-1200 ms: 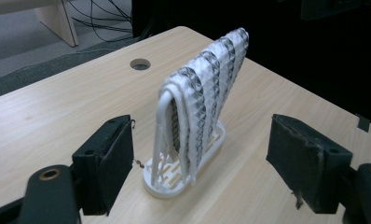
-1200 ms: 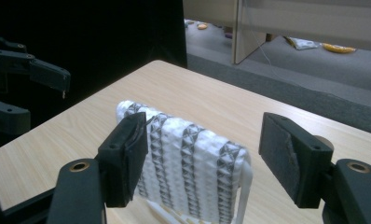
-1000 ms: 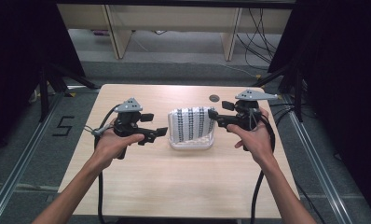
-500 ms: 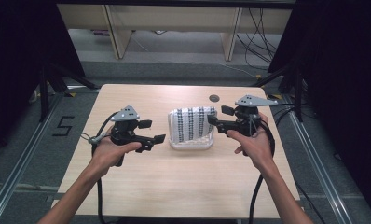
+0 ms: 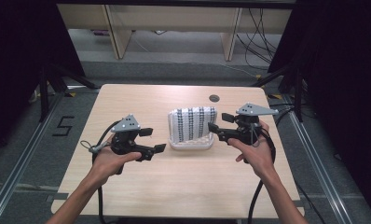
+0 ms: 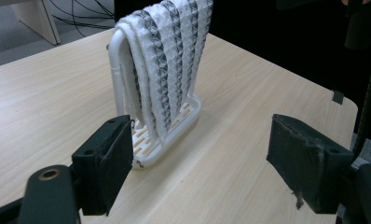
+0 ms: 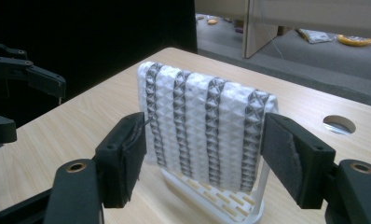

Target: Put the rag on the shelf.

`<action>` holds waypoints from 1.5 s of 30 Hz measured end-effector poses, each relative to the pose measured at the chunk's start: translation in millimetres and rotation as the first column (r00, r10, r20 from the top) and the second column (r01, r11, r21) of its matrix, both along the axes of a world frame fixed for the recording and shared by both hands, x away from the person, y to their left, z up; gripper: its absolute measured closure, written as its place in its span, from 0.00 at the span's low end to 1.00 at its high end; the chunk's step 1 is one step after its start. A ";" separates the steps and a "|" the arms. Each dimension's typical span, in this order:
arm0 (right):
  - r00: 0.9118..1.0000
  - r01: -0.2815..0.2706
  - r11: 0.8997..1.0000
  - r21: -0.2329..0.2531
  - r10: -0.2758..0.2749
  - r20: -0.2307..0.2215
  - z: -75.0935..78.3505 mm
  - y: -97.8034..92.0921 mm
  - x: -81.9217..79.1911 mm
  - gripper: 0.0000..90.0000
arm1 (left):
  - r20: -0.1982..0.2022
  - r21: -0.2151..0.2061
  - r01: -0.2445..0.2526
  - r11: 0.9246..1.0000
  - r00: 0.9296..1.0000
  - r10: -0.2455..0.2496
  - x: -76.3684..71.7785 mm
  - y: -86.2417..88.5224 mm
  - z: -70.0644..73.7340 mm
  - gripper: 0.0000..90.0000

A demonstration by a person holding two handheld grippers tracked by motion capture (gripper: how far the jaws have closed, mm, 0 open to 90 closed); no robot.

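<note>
- Table: pale wood, with a round hole near its far edge.
- Rack: white plastic, slotted base, upright hoop frame. It stands on the table between the two claws, nearer the right one.
- Cloth: white, waffle-textured, with dark stripes. It hangs folded over the rack's frame, draped down both sides.
- Left claw: held in the left hand, jaws spread wide and empty. It sits low over the table and points at the rack's narrow end. In the left gripper view the rack stands just ahead of the jaws, off toward the left jaw, not touching; the cloth is seen edge-on.
- Right claw: held in the right hand, jaws wide and empty, tips just beside the rack's right end. In the right gripper view the cloth's broad striped face lies ahead, framed between the jaws; contact cannot be told. The hole sits beyond the right jaw.
- Cables trail from both claws toward the near table edge.
</note>
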State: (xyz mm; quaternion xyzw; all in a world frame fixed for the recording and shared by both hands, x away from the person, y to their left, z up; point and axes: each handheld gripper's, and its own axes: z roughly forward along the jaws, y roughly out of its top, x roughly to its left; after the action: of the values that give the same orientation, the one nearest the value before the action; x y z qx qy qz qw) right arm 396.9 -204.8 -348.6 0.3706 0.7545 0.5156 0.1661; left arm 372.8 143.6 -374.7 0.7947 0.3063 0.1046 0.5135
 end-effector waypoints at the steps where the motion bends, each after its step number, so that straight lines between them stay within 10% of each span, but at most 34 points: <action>1: 1.000 0.000 1.000 0.000 0.000 0.000 0.0 0.0 0.0 0.36 | 0.000 0.000 0.000 1.000 1.000 0.000 0.0 0.0 0.0 0.24; 45: 0.997 -0.038 0.997 -0.071 0.033 -0.074 -76.3 -11.1 -67.7 0.32 | -0.013 0.101 0.039 0.994 0.999 -0.038 -52.5 -3.3 -62.2 0.24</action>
State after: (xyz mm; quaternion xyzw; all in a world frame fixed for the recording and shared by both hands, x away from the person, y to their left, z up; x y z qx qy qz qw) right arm 329.2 -215.9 -424.9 0.3693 0.7846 0.4771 0.1427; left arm 320.2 140.3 -436.9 0.8262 0.2880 0.1056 0.4726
